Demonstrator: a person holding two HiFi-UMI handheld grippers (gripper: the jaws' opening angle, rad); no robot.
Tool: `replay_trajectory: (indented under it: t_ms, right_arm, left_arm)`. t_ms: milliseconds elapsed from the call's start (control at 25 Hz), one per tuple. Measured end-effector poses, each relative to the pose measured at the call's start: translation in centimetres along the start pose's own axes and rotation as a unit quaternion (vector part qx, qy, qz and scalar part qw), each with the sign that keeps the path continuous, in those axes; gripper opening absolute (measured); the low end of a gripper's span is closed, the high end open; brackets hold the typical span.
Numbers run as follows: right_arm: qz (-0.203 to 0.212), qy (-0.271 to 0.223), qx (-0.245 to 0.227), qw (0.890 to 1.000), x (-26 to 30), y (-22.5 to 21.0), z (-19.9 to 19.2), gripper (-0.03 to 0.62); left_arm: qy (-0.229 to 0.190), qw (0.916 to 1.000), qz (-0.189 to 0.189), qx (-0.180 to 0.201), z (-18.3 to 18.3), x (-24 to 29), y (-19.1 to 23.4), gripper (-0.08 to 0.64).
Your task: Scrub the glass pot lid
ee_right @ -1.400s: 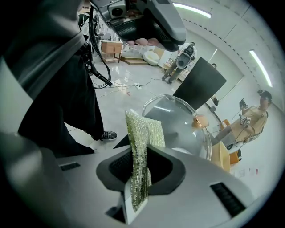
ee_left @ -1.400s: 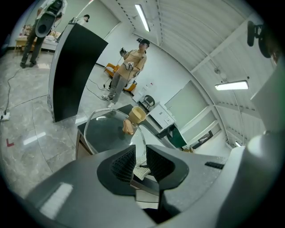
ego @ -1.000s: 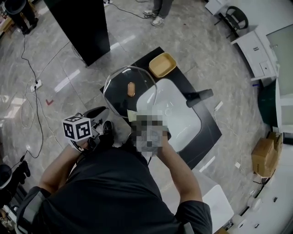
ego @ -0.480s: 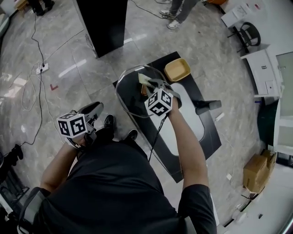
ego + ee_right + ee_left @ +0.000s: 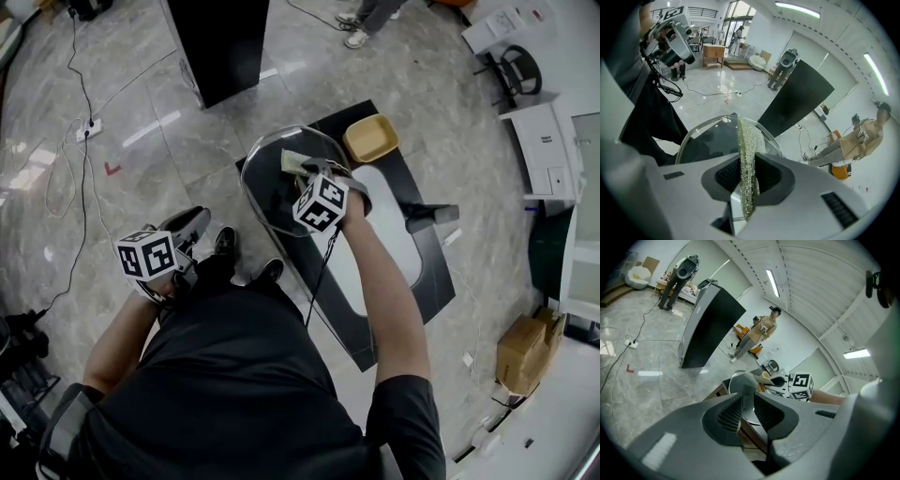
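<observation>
The round glass pot lid (image 5: 267, 187) stands tilted at the near-left end of the black counter (image 5: 427, 281). My right gripper (image 5: 305, 171) reaches over it, shut on a thin pale-green scrubbing cloth (image 5: 293, 161) that lies against the glass near the lid's far rim. In the right gripper view the cloth (image 5: 749, 145) hangs edge-on between the jaws of the right gripper (image 5: 747, 173), with the lid (image 5: 708, 140) just beyond. My left gripper (image 5: 197, 220) is held off over the floor, left of the counter, shut with nothing in it; from the left gripper (image 5: 747, 404) the lid (image 5: 738, 380) shows far ahead.
A white sink basin (image 5: 389, 239) with a black faucet (image 5: 429, 216) sits in the counter, and a yellow dish (image 5: 370, 139) lies at its far end. A black panel (image 5: 220, 42) stands on the floor beyond. Cables (image 5: 75, 112) run at left. A person's feet (image 5: 361, 28) show at the top.
My right gripper has moved from near my body out onto the lid, carrying the cloth, and has edged slightly further across the glass. The left gripper has hardly moved.
</observation>
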State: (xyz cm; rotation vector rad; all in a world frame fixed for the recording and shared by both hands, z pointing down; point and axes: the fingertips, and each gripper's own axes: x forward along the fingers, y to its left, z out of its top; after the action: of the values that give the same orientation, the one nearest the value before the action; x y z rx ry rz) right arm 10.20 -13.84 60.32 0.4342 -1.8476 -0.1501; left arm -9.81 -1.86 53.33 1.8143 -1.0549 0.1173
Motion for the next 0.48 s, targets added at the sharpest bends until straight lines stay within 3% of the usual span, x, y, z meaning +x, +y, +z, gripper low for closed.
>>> replay_trajectory:
  t_ms: [480]
  right_arm:
    - [0.003,0.003,-0.007,1.000,-1.3,4.1,-1.4,0.064]
  left_arm:
    - [0.046,0.9977,-0.034,0.038,-0.7,3.8,-3.4,0.074]
